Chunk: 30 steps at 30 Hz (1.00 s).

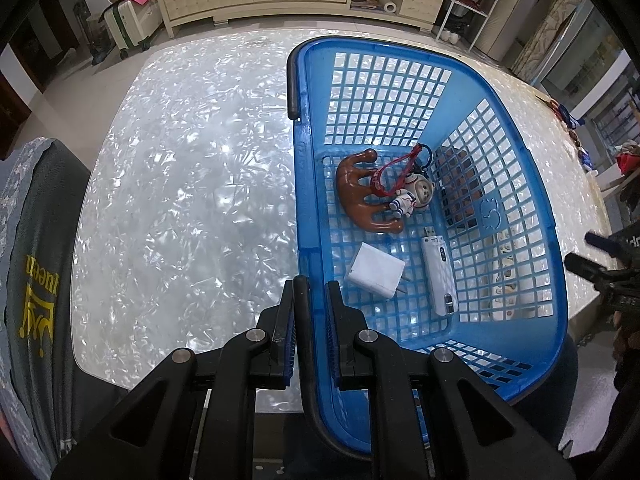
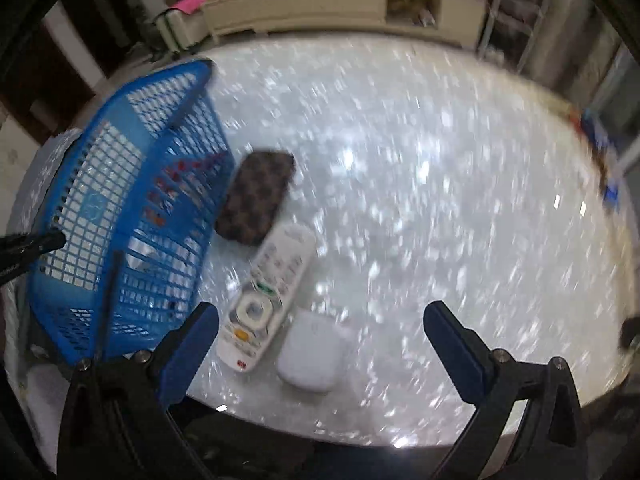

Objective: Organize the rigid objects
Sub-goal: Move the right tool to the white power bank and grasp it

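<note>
With the blue basket point(image 1: 516, 184) rim clamped by the left tongs point(image 1: 311, 292), the stiff, light remote point(image 2: 267, 295) beside it is best pinched across its narrow middle by the open right tongs point(image 2: 320, 322).

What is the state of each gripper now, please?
Left gripper: shut on the blue basket's black handle.
Right gripper: open, holding nothing.

A grey garment point(image 1: 36, 264) carries yellow letters, seen upside down, reading "queen"; nothing else is legible.
</note>
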{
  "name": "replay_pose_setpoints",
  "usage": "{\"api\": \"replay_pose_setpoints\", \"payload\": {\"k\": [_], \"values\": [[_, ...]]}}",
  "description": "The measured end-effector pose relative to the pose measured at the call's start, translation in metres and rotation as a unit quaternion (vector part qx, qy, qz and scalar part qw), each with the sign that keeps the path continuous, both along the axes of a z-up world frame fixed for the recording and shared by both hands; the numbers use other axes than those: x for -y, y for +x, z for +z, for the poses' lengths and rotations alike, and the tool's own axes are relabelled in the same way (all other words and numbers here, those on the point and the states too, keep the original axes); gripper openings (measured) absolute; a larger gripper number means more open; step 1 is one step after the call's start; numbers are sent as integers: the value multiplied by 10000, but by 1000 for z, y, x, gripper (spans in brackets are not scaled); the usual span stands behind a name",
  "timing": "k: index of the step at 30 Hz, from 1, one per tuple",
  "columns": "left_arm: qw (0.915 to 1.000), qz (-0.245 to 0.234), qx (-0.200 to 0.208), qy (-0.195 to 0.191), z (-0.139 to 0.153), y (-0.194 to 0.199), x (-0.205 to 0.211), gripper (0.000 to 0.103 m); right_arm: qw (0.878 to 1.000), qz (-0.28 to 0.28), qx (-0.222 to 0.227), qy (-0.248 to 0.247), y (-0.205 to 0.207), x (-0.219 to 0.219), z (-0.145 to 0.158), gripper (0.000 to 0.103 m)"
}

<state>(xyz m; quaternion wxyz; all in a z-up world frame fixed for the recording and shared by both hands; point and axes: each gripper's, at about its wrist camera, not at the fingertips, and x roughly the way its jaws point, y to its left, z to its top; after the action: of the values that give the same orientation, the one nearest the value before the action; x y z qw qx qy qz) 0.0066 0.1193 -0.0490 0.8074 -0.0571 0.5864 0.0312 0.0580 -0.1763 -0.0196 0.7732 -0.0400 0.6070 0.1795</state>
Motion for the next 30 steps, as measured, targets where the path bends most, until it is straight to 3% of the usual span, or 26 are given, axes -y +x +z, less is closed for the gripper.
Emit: {"api": "replay_pose_setpoints", "payload": {"k": [9, 21, 23, 25, 30], "values": [[10000, -4, 9, -20, 0, 0, 1, 15, 9943, -459, -936, -213, -7, 15, -57, 103], [10000, -14, -25, -29, 0, 0, 0, 15, 9919, -344, -1129, -469, -17, -1, -87, 103], [10000, -15, -24, -32, -1, 0, 0, 15, 9921, -290, -1109, -517, -16, -4, -90, 98], [10000, -21, -24, -31, -1, 0, 0, 15, 9920, -264, -1123, -521, -14, -15, -91, 79], [10000, -19, -19, -46, -1, 0, 1, 15, 9920, -186, -1009, -731, -10, -27, -99, 75]]}}
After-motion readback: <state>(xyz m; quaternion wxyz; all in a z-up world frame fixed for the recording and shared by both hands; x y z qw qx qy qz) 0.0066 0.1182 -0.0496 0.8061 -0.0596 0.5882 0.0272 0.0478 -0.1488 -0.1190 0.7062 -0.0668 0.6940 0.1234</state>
